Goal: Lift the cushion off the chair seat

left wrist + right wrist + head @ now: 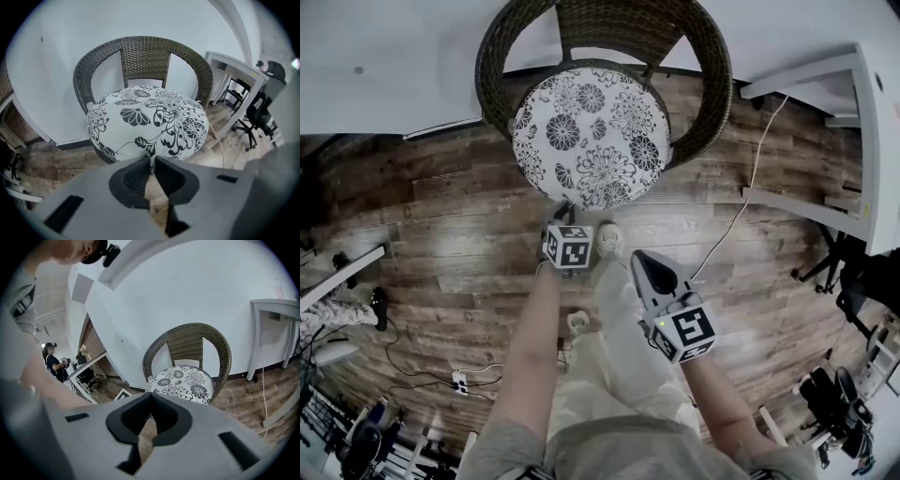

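Here's the floral cushion [591,136], round and plump, filling the seat of the wicker tub chair [619,23] and bulging a little over the front rim. It looks soft and light, a stuffed pad in a printed cloth cover, so it should sag and fold rather than lift flat, and a pinch of cloth may slide off the filling. The front edge is the reachable place to take it, since the curved back and arms wrap the other sides.

That's where the left gripper [151,161] is: pointing down, jaws closed to a narrow slit with a thin fold of the cushion's lower front edge nipped between the tips. A shallow hold, I'd say; a deeper bite would be safer. The right gripper [150,397] hangs well back from the chair, jaws together at the tips, nothing in them.

Below, a wood-plank floor [441,244], bare in front of the chair. The chair backs onto a white wall [394,56]. To the right stands a white table [872,122] with a pale cable [750,187] trailing over the boards, and a black office chair [862,272] beyond.
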`<state>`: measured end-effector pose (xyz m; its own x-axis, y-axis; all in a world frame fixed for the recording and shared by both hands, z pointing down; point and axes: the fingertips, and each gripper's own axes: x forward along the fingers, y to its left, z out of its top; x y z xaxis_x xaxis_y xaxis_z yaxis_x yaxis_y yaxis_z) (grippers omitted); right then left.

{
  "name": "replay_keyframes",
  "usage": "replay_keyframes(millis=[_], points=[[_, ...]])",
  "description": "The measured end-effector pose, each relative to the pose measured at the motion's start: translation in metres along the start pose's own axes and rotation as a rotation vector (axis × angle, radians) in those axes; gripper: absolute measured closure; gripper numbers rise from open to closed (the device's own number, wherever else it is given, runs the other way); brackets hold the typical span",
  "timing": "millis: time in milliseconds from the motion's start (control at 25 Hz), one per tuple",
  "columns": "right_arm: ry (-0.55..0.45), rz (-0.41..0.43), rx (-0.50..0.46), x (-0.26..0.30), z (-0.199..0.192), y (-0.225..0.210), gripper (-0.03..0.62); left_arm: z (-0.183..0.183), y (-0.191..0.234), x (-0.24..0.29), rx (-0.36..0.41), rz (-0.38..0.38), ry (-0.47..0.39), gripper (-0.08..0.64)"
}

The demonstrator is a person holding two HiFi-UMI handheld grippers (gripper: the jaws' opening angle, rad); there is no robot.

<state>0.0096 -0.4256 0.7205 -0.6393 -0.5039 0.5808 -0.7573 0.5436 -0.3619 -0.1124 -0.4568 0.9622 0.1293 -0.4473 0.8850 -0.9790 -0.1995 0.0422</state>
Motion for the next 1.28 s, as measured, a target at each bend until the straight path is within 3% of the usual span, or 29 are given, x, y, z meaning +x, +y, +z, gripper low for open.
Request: replay_keyframes(millis=[760, 1280], points=[[-0.125, -0.094, -0.036, -0.087, 0.031, 0.043, 0.592, 0.021, -0.028, -0.124, 0.037, -0.048, -0.112, 0.531], [-0.22, -0.096, -0.108, -0.154, 0.037, 0.1, 0.591, 0.03, -0.044, -0.223, 0.016, -0.043, -0.264, 0.531]])
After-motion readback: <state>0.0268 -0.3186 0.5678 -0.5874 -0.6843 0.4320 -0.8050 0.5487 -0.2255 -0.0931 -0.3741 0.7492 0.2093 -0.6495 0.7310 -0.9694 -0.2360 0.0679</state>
